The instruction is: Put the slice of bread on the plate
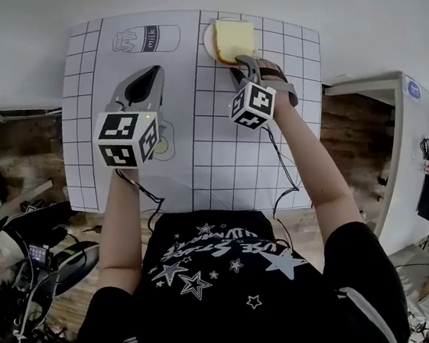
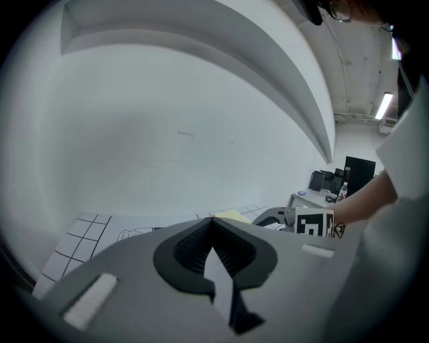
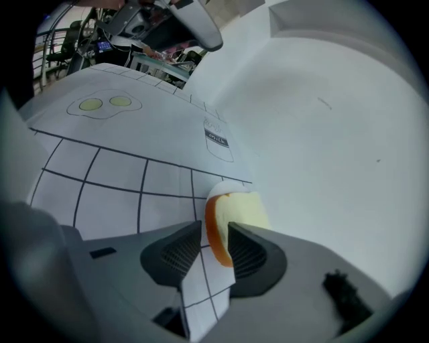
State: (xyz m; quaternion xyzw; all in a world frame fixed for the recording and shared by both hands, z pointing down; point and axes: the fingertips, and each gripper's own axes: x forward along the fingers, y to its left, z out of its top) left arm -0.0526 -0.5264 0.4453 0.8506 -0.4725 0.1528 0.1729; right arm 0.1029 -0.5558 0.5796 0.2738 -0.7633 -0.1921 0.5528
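Observation:
The slice of bread [image 1: 233,40], pale yellow with an orange-brown crust, lies on a small white plate [image 1: 208,44] at the far end of the gridded mat. My right gripper [image 1: 247,63] points down at its near edge. In the right gripper view the bread [image 3: 234,211] sits partly between the jaws, over the plate's rim [image 3: 224,187]. The jaws stand open, with a gap between the left pad and the crust. My left gripper [image 1: 154,75] hovers over the mat's left half, its jaws shut [image 2: 213,220] and holding nothing.
The white mat [image 1: 220,151] carries a drawn milk carton [image 1: 145,39] at the far left and a drawn fried egg [image 1: 164,146] under the left gripper. A white wall rises just behind the plate. The table drops off left and right of the mat.

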